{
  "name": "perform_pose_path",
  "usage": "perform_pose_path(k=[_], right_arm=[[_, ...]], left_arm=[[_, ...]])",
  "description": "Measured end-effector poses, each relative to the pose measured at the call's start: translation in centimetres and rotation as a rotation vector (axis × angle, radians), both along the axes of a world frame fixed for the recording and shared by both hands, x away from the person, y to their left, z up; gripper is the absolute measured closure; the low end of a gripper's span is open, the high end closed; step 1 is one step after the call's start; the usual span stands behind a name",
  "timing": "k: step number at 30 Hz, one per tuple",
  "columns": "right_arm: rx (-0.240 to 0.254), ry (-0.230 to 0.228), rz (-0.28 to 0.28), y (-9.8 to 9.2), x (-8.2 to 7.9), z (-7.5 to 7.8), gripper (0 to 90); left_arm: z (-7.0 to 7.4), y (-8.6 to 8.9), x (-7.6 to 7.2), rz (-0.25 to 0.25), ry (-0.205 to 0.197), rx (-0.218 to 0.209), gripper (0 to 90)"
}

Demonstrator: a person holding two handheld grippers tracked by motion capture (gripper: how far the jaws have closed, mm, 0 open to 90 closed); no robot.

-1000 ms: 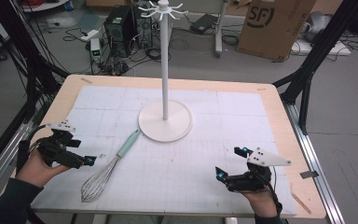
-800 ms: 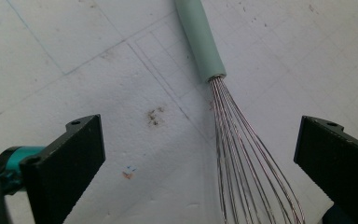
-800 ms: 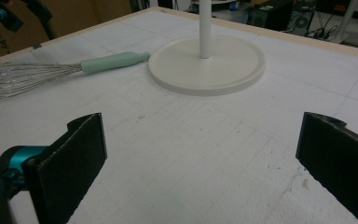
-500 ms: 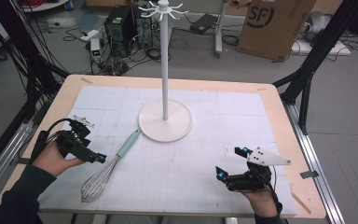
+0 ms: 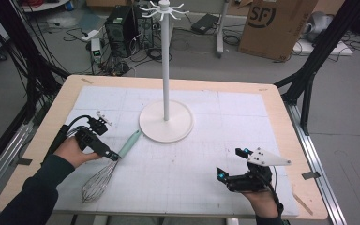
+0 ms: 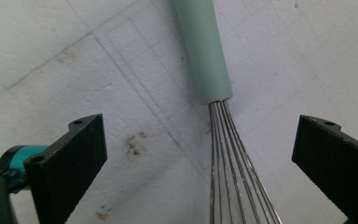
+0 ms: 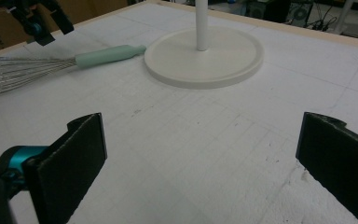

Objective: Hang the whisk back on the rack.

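The left gripper [image 5: 108,151] is reaching forward and to the right from the person's left hand [image 5: 75,151], its fingers [image 6: 67,161] spread wide and pointing steeply downward. The right gripper [image 5: 229,164] is resting low in the right hand [image 5: 261,197], fingers [image 7: 70,158] gaping wide.

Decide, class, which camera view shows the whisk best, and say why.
The high view: the whole whisk lies on the mat, green handle to wire head, beside the left gripper. The left gripper view gives a close-up of where handle meets wires between its open jaws. The right gripper view shows it far off, its head cut by the edge.
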State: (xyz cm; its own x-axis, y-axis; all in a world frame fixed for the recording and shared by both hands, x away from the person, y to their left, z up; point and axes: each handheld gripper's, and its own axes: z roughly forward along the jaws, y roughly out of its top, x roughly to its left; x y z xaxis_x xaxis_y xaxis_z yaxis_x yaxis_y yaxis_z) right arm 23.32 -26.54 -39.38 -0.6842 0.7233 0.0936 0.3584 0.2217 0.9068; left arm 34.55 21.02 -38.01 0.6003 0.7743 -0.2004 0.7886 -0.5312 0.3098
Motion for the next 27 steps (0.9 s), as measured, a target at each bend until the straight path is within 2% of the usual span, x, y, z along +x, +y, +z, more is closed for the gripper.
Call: perform_pose_path(k=[5,11,17,20,25,27], right_arm=[[-0.006,-0.001,0.005,0.2,0.0,0.0,0.6],[-0.008,0.002,0.007,0.2,-0.1,-0.1,0.6],[-0.01,0.005,0.007,0.3,-0.1,-0.2,0.6],[-0.012,0.003,0.007,0.3,0.0,-0.2,0.5],[-0.012,0.008,0.012,0.5,0.0,-0.4,0.6],[-0.021,0.013,0.017,0.6,0.0,-0.5,0.6]], left_arm=[[0.1,-1.3,1.0,-0.003,0.03,0.014,6.5],[-0.4,-2.3,2.0,-0.016,0.066,0.003,12.4],[-0.9,-2.7,2.8,0.004,0.077,0.001,19.8],[-1.2,-2.8,3.1,0.008,0.089,0.003,20.4],[-1.7,-3.0,3.6,0.021,0.116,0.029,21.7],[-1.9,-3.1,3.8,0.021,0.126,0.033,25.1]])
